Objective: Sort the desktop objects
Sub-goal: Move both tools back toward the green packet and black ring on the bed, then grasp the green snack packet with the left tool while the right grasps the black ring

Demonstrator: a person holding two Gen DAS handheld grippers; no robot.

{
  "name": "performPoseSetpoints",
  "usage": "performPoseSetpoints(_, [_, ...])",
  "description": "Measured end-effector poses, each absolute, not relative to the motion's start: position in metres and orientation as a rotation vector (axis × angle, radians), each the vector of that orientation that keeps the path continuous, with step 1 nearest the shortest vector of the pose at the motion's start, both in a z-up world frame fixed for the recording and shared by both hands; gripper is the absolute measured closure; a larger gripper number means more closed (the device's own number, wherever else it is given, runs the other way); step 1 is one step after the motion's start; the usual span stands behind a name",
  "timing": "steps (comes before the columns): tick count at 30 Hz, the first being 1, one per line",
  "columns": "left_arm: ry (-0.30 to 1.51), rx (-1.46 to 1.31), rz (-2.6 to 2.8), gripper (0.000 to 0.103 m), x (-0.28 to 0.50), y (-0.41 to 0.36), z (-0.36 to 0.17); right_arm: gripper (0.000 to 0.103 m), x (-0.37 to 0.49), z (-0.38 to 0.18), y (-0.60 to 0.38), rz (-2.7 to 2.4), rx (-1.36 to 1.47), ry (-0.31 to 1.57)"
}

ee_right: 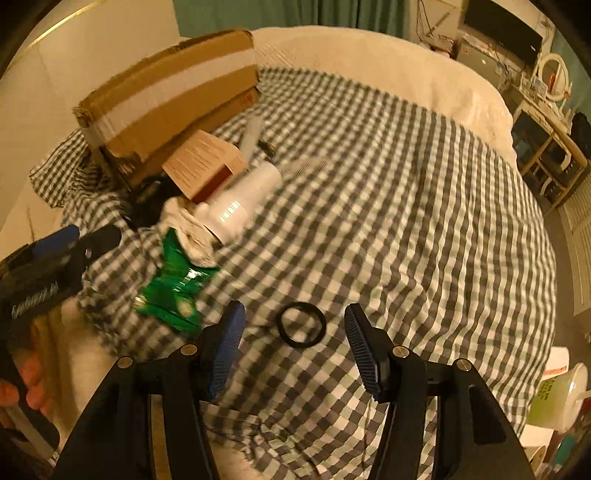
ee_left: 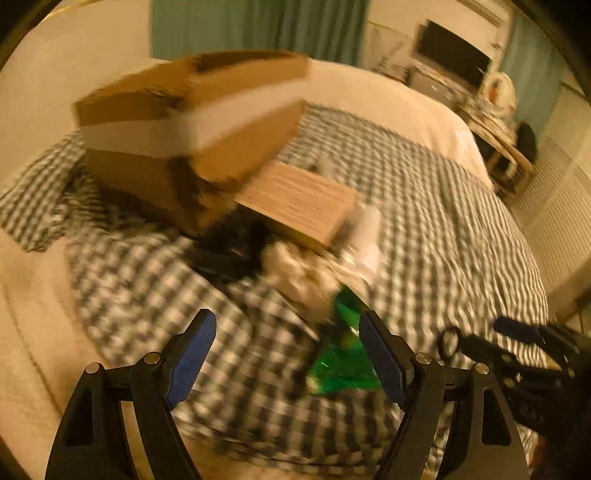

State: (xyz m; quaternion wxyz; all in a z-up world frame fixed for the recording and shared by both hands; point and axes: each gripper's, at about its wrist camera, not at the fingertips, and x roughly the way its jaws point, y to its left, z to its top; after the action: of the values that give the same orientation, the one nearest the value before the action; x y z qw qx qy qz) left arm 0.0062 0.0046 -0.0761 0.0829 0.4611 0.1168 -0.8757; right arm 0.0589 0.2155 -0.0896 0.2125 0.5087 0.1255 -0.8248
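A pile of objects lies on a checked cloth [ee_right: 388, 184]: a green packet [ee_right: 173, 284], a crumpled white cloth [ee_right: 188, 229], a white bottle [ee_right: 240, 199], a small brown box [ee_right: 203, 162] and something black [ee_right: 147, 199]. A black ring [ee_right: 301, 324] lies apart, just ahead of my right gripper [ee_right: 293, 350], which is open and empty. My left gripper [ee_left: 286, 354] is open and empty, with the green packet [ee_left: 340, 354] by its right finger. The left view is blurred. The brown box [ee_left: 299, 201] and white cloth [ee_left: 295, 273] show there too.
A large open cardboard box [ee_right: 166, 96] with a white tape band stands at the back left, also in the left view [ee_left: 192, 122]. The right gripper [ee_left: 535, 350] shows at the left view's right edge. Shelves and a screen [ee_right: 502, 26] stand at the back right.
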Motion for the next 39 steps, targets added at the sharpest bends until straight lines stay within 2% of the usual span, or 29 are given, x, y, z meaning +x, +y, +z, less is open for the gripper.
performPoseSetpoints(6, [0.293, 1.503, -2.664, 0.021, -0.001, 0.029, -0.098, 0.045, 0.052, -0.115, 0.225, -2.261, 1.478, 0.332])
performPoseSetpoints(10, [0.330, 1.574, -2.650, 0.023, -0.010, 0.029, -0.109, 0.045, 0.049, -0.127, 0.225, -2.236, 1.514, 0.308])
performPoseSetpoints(11, [0.321, 1.585, -2.648, 0.026, -0.012, 0.028, -0.111, 0.045, 0.048, -0.130, 0.223, -2.228, 1.526, 0.302])
performPoseSetpoints(12, [0.310, 1.597, -2.646, 0.038, -0.013, 0.028, -0.113, 0.045, 0.047, -0.132, 0.222, -2.220, 1.534, 0.298])
performPoseSetpoints(13, [0.311, 1.620, -2.651, 0.044, -0.015, 0.028, -0.115, 0.045, 0.046, -0.135, 0.220, -2.212, 1.542, 0.300])
performPoseSetpoints(14, [0.320, 1.636, -2.655, 0.047, -0.015, 0.027, -0.116, 0.045, 0.045, -0.136, 0.218, -2.206, 1.551, 0.309])
performPoseSetpoints(16, [0.332, 1.641, -2.662, 0.062, -0.015, 0.027, -0.116, 0.053, 0.043, -0.138, 0.215, -2.201, 1.560, 0.324])
performPoseSetpoints(17, [0.329, 1.642, -2.670, 0.063, -0.014, 0.028, -0.115, 0.062, 0.042, -0.138, 0.215, -2.200, 1.564, 0.328])
performPoseSetpoints(21, [0.303, 1.638, -2.684, 0.066, -0.012, 0.028, -0.111, 0.088, 0.038, -0.139, 0.216, -2.184, 1.595, 0.321])
performPoseSetpoints(24, [0.353, 1.635, -2.667, 0.066, -0.012, 0.021, -0.107, 0.097, 0.040, -0.137, 0.219, -2.173, 1.604, 0.312])
performPoseSetpoints(31, [0.469, 1.595, -2.663, 0.067, -0.007, 0.002, -0.084, 0.098, 0.051, -0.119, 0.220, -2.183, 1.596, 0.339])
performPoseSetpoints(34, [0.627, 1.545, -2.664, 0.067, -0.006, -0.018, -0.063, 0.098, 0.056, -0.102, 0.215, -2.193, 1.576, 0.356])
performPoseSetpoints(39, [0.648, 1.422, -2.711, 0.067, 0.001, -0.044, -0.028, 0.098, 0.058, -0.077, 0.198, -2.220, 1.538, 0.435])
